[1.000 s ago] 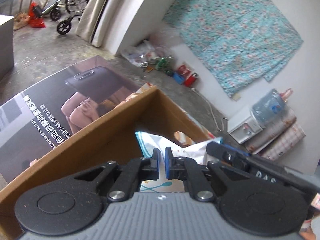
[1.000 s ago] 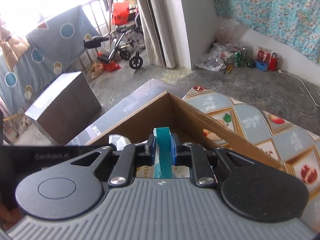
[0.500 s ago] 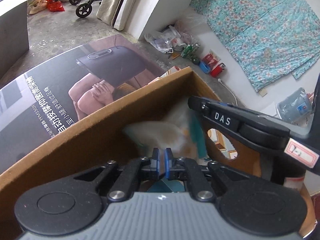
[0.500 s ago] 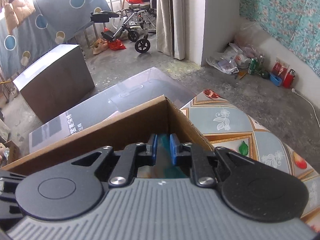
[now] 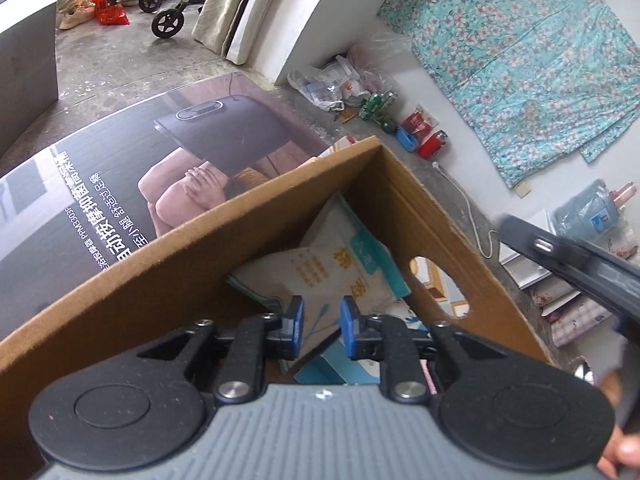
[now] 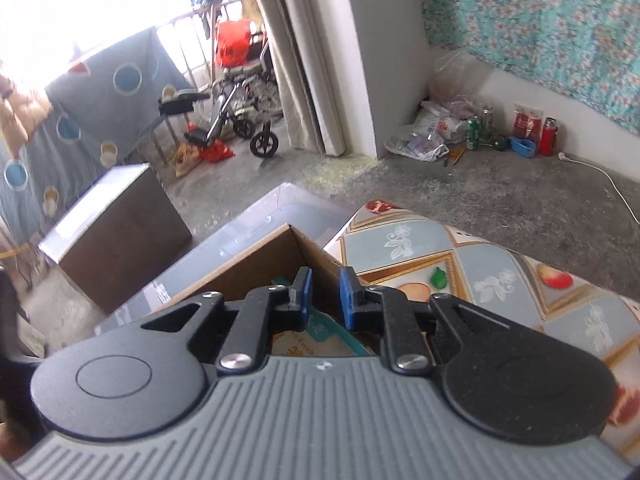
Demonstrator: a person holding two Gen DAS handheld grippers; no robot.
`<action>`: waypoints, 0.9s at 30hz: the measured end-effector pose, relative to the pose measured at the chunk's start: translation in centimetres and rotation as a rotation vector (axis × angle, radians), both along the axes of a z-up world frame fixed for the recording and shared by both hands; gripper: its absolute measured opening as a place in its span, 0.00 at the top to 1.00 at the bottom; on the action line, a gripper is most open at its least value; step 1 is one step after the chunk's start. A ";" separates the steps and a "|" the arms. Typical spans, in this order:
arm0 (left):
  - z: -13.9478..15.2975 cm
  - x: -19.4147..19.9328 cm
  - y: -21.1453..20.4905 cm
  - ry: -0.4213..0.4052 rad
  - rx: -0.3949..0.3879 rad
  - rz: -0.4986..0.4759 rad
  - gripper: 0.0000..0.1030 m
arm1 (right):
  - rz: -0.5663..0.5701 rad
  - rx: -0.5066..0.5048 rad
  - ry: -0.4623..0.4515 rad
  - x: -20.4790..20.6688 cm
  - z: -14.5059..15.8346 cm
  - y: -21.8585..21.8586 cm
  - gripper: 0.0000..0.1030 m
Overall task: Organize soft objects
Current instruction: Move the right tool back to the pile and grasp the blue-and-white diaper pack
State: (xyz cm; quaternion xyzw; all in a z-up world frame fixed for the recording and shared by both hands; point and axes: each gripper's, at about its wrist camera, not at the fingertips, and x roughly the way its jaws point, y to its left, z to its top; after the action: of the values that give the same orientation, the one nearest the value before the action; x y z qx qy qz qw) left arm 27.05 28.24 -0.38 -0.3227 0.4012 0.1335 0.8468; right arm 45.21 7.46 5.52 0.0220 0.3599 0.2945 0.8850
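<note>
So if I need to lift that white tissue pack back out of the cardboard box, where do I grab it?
Probably the tissue pack by its raised upper corner, coming from above through the cardboard box's open top. It leans tilted into the far corner, and the box walls block any side approach.

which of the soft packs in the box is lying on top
The white tissue pack with yellow lettering is on top, leaning toward the far corner of the cardboard box. The blue-and-white pack is partly buried beneath its near end.

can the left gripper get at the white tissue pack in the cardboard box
Probably yes: the left gripper hangs over the open cardboard box, jaws just opened and empty, with the white tissue pack uncovered right below.
</note>
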 end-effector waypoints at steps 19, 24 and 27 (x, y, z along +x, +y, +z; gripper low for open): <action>8.5 -9.8 -15.1 -0.257 0.115 -0.554 0.29 | -0.558 0.020 0.070 -32.6 2.3 -33.0 0.48; 7.9 -11.8 -21.7 -0.302 0.089 -0.728 0.26 | -0.672 0.114 0.105 -38.6 -0.5 -36.3 0.48; 7.2 -12.2 -25.5 -0.302 0.085 -0.798 0.26 | -0.704 0.148 0.128 -40.5 -2.0 -36.8 0.48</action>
State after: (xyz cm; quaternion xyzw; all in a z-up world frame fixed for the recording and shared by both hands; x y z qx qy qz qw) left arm 14.89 2.71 6.78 -0.1227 0.3603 -0.2370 0.8938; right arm 4.70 -29.37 3.57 0.2270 0.3629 -0.0048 0.9038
